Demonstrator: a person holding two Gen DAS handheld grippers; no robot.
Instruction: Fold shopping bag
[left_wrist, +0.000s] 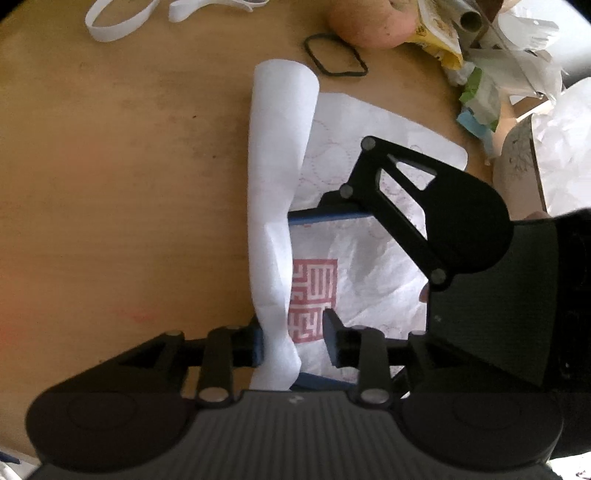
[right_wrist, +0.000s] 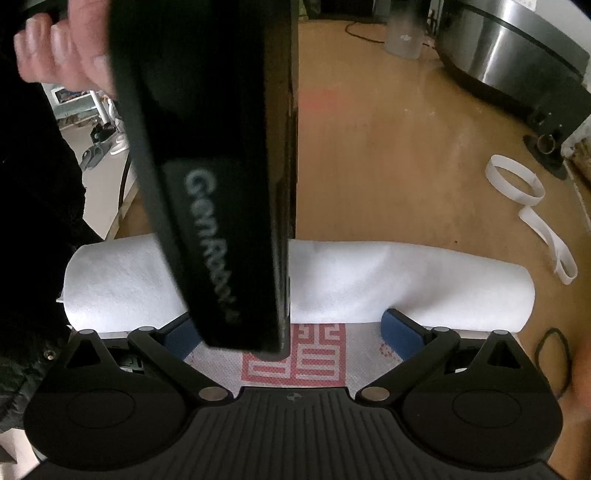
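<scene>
One white non-woven shopping bag (left_wrist: 280, 192), rolled along one edge. Two black two-finger grippers (left_wrist: 295, 343) (right_wrist: 295, 332). Two white fabric strap loops (right_wrist: 515, 181) (right_wrist: 548, 240). One black rubber band (left_wrist: 335, 55).

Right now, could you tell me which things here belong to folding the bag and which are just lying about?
For the job:
- white shopping bag, one edge rolled over
- left tool, open around the roll
- right tool, open

Lying about:
- black rubber band
- white strap loops
- apple
- crumpled wrappers
- metal appliance
</scene>
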